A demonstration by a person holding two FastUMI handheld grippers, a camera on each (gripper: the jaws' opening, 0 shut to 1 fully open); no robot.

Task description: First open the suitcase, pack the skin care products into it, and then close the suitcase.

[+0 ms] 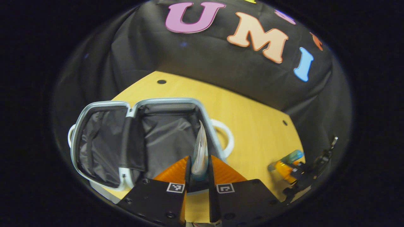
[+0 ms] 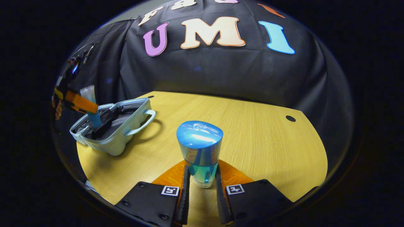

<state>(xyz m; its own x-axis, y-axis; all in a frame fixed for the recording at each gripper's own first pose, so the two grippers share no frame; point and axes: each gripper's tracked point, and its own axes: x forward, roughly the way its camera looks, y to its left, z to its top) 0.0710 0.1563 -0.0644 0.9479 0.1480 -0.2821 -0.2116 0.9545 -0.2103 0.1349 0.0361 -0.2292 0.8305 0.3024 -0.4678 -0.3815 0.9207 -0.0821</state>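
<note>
Left gripper (image 1: pixel 199 171) pinches a tube (image 1: pixel 200 151) over the open suitcase (image 1: pixel 164 138); lower it well inside before letting go. Right gripper (image 2: pixel 202 183) clamps a bottle (image 2: pixel 200 151).

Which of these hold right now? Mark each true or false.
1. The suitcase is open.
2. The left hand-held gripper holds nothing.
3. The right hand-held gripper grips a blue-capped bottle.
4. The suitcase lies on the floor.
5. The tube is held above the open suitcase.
1. True: the suitcase lies open, its dark lining showing.
2. False: the left hand-held gripper is shut on a silvery tube.
3. True: the right hand-held gripper clamps the blue-capped bottle.
4. False: it sits on the wooden table.
5. True: in the left gripper view the tube points over the lining.
</note>
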